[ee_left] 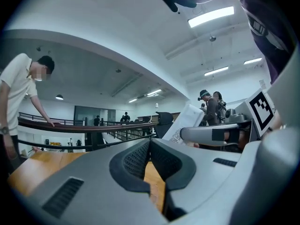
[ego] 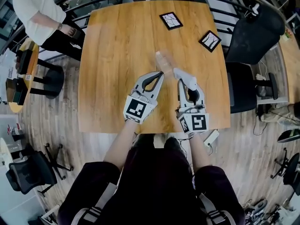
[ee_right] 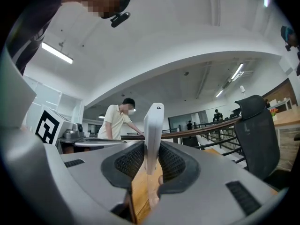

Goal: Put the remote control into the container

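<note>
My right gripper [ego: 188, 86] hovers over the near middle of the wooden table [ego: 117, 55], shut on a white remote control [ego: 184, 77]. In the right gripper view the remote [ee_right: 153, 130] stands upright, pinched between the ribbed pads [ee_right: 133, 161]. Just to its left, my left gripper [ego: 161, 74] has its tips together and holds nothing. The left gripper view shows its pads [ee_left: 138, 158] meeting, with the remote [ee_left: 187, 121] and the right gripper beyond them on the right. A pale blurred patch [ego: 164, 62] lies on the table ahead of both tips. No container shows in any view.
Two black-and-white marker cards [ego: 171, 20] [ego: 209, 41] lie at the far right of the table. A person in a white shirt [ego: 40, 13] leans on the railing at far left. A black office chair [ego: 253, 36] stands off the right edge.
</note>
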### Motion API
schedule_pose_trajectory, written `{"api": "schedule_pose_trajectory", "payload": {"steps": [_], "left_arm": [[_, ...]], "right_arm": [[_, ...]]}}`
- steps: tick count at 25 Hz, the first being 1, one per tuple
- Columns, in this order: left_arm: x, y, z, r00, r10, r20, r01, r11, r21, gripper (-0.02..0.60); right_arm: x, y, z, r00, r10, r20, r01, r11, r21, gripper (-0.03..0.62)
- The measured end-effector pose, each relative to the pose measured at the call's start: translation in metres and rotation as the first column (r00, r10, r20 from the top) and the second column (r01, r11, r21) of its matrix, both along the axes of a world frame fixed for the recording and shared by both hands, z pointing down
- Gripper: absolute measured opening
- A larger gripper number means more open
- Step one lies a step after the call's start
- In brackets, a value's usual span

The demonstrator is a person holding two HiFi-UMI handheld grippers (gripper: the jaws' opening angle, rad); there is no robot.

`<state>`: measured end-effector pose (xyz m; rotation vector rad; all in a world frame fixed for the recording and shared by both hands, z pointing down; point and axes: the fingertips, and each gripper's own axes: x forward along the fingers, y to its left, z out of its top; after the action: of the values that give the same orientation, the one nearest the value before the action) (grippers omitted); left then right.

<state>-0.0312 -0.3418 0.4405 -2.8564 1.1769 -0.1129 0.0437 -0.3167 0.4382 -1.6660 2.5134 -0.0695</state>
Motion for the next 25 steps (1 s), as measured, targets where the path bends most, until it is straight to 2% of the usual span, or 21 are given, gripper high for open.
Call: {"api": "schedule_pose_trajectory", "payload": {"steps": [7, 11, 13, 17, 25], "left_arm": [[-0.013, -0.036, 0.031, 0.994, 0.105, -0.008, -0.105, 0.994, -0.037, 0.012], [-0.013, -0.045, 0.048, 0.991, 0.131, -0.016, -0.132, 0.989, -0.062, 0.012], [-0.011, -0.050, 0.058, 0.990, 0.137, -0.014, -0.138, 0.988, -0.071, 0.012], [-0.012, -0.058, 0.075, 0.990, 0.140, -0.021, -0.141, 0.985, -0.095, 0.012], [-0.017, -0.063, 0.095, 0.991, 0.133, -0.022, -0.134, 0.983, -0.123, 0.012]], "right_arm": [[-0.024, -0.029, 0.027, 0.997, 0.078, -0.005, -0.078, 0.996, -0.043, 0.109], [-0.026, -0.039, 0.048, 0.991, 0.132, -0.025, -0.134, 0.986, -0.097, 0.109], [-0.021, -0.049, 0.069, 0.979, 0.198, -0.043, -0.203, 0.966, -0.160, 0.109], [-0.013, -0.068, 0.111, 0.947, 0.316, -0.055, -0.318, 0.907, -0.276, 0.109], [-0.018, -0.092, 0.155, 0.929, 0.357, -0.098, -0.368, 0.864, -0.344, 0.109]]}}
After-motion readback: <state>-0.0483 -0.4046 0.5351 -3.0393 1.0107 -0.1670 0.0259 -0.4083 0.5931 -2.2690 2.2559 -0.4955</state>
